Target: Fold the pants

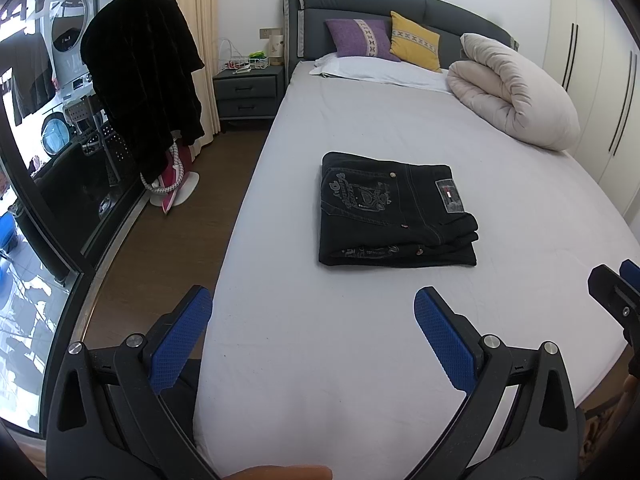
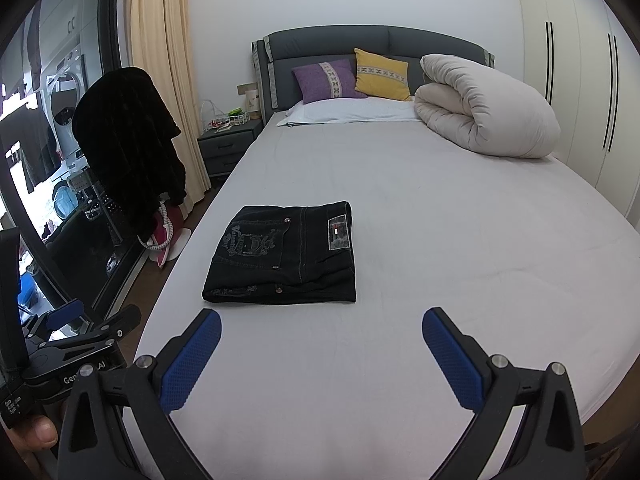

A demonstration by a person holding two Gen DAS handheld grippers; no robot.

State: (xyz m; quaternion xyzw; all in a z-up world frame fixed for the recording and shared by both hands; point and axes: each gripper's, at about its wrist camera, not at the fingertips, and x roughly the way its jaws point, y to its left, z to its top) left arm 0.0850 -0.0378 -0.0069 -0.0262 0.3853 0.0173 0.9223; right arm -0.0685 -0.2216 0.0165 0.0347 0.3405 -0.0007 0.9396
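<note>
A pair of black jeans (image 1: 396,212) lies folded into a compact rectangle on the grey bed sheet (image 1: 360,340), back pocket embroidery and a waist label facing up. In the right wrist view the same black jeans (image 2: 284,256) sit left of centre. My left gripper (image 1: 314,344) hovers open over the near part of the bed, well short of the jeans, nothing between its blue pads. My right gripper (image 2: 322,358) is also open and empty, above the sheet in front of the jeans. Its tip shows at the right edge of the left wrist view as the right gripper (image 1: 618,288).
A rolled beige duvet (image 1: 516,96) lies at the far right of the bed. A purple cushion (image 1: 360,38), a yellow cushion (image 1: 416,40) and a pillow (image 1: 376,68) rest against the headboard. Left of the bed stand a nightstand (image 1: 246,94), a dark garment (image 1: 148,76) on a rack and glass doors.
</note>
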